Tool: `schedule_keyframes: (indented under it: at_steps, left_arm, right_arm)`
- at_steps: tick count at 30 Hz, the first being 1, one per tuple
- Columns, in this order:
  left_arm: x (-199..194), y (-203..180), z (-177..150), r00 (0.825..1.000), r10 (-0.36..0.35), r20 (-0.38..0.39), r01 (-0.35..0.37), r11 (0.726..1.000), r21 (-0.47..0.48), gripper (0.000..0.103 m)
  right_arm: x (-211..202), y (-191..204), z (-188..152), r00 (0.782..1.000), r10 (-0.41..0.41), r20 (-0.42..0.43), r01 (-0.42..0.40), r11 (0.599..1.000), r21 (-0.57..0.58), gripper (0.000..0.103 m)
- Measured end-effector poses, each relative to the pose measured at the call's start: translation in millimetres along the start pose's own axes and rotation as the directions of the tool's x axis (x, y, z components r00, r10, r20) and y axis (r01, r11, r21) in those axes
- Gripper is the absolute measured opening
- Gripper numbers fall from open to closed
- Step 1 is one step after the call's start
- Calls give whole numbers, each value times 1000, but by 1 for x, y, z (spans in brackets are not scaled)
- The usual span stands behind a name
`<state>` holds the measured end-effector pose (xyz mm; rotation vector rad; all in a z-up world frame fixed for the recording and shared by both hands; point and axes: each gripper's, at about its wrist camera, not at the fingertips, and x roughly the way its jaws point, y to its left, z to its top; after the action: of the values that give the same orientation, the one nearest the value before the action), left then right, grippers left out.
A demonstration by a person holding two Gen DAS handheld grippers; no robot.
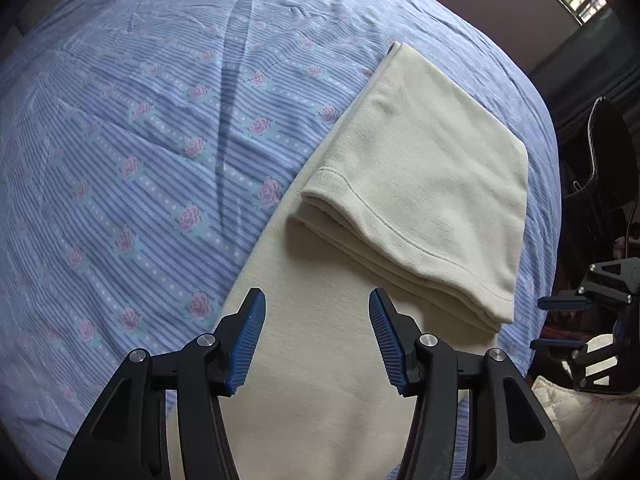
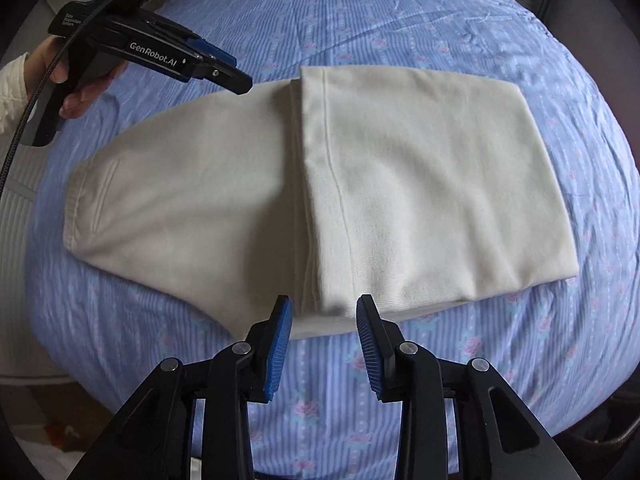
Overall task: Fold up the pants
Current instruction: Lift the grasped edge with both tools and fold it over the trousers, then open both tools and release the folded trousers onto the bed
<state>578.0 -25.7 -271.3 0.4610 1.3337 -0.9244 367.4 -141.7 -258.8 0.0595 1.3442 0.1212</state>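
cream pants lie on the blue flowery bed sheet in the middle of the frame, one end folded back over the rest. the right gripper at the bottom is open and empty. the left gripper is open too, with nothing in it

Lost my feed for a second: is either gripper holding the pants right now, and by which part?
Nothing is held. The left gripper and right gripper are both open above the cream pants, with no cloth pinched between their pads.
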Motion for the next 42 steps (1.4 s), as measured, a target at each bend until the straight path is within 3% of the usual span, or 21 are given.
schedule_keyframes:
  at_steps: [3,7,10,13,16,18,22,27,30,32,34,36,37,39,42]
  left_arm:
    - [6,9,0,991,-115,62,124,979,-163,53]
    - [32,32,3,964,-223,144,263,875,-407,56]
    - [51,37,10,968,-206,141,249,843,-476,56]
    - [62,38,17,967,-199,157,253,804,-539,56]
    - [60,35,22,965,-189,182,259,794,-549,25]
    - [54,36,20,954,-206,219,295,782,-549,19]
    - [34,36,19,946,-195,260,305,806,-508,18]
    - [60,44,30,977,-145,157,206,832,-515,21]
    - [59,44,34,985,-119,126,167,843,-512,32]
    - [39,41,32,991,-31,129,92,860,-502,53]
    - [9,34,24,983,77,167,13,876,-483,64]
    - [-22,25,11,973,96,212,10,892,-451,65]
    - [-38,20,2,967,111,229,3,895,-445,67]
    - [-69,7,-23,951,154,267,-15,889,-458,70]
    - [-109,-16,-69,924,213,319,-14,850,-527,79]
  right_arm:
    - [-6,-6,-4,999,47,19,-48,996,77,35]
    - [-16,-42,-1,997,3,81,-24,965,261,35]
    - [-5,-71,4,998,-3,64,-21,928,372,35]
    - [10,-79,11,999,-3,48,-16,925,379,35]
    - [31,-68,17,1000,22,13,-25,941,338,35]
    - [46,-56,19,999,35,-16,-28,953,302,35]
    - [68,-36,23,997,48,-62,-31,966,255,35]
    - [75,-19,32,992,98,-75,-78,969,235,35]
    - [80,-15,33,992,88,-88,-67,973,219,35]
    - [76,-14,31,990,103,-100,-78,970,232,35]
    - [68,-12,28,987,121,-105,-93,967,239,35]
    - [53,-14,23,987,145,-76,-121,960,253,37]
    - [43,-13,20,987,154,-52,-135,955,262,47]
    - [21,-12,14,988,155,9,-151,951,270,59]
    - [-16,-8,7,987,141,79,-155,960,233,61]
